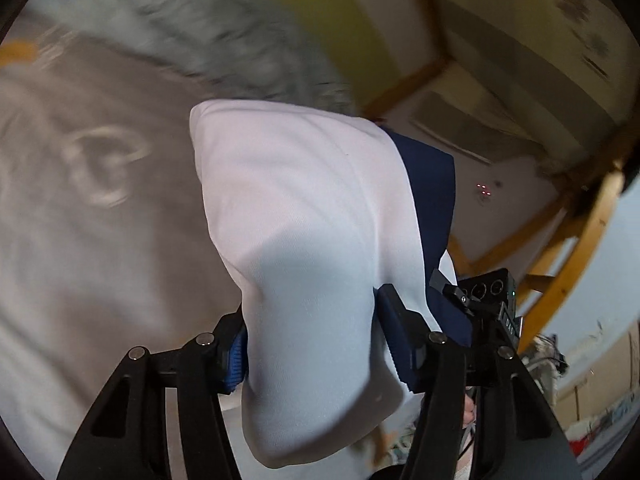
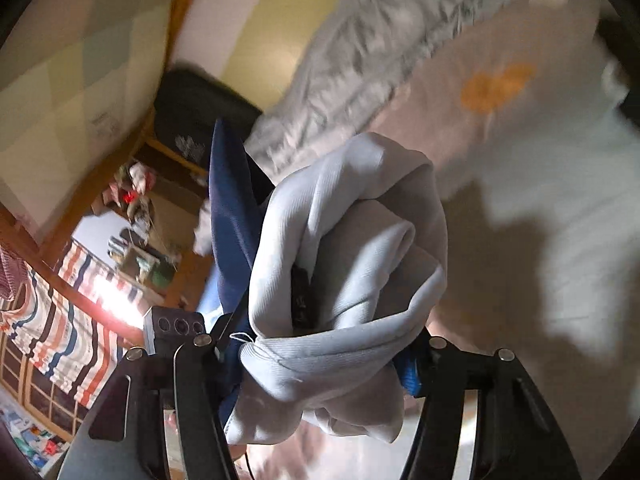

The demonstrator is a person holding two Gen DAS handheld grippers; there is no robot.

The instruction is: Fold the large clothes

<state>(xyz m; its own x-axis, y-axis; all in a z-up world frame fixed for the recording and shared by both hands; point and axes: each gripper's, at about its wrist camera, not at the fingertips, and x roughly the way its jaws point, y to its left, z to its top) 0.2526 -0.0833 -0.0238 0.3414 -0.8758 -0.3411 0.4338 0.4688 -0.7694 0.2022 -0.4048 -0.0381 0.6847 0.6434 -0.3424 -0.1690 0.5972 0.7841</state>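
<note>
A white garment (image 1: pixel 304 200) with a navy blue part (image 1: pixel 430 184) hangs in a thick fold above the bed. My left gripper (image 1: pixel 312 320) is shut on it, the cloth filling the gap between the blue pads (image 1: pixel 236 356). In the right wrist view the same white garment (image 2: pixel 360 240) is bunched and twisted, its navy part (image 2: pixel 232 200) trailing to the left. My right gripper (image 2: pixel 320 344) is shut on that bunch. Each view shows the other gripper's black camera block close by (image 1: pixel 488 300) (image 2: pixel 176 326), so the two grippers are side by side.
Below lies a bed with a pale patterned sheet (image 1: pixel 80 200) and a grey fuzzy blanket (image 1: pixel 200 28) at its far side. A wooden frame (image 1: pixel 560 260), a striped curtain (image 2: pixel 60 320), a black case (image 2: pixel 192 108) and a cluttered shelf (image 2: pixel 140 240) stand beyond.
</note>
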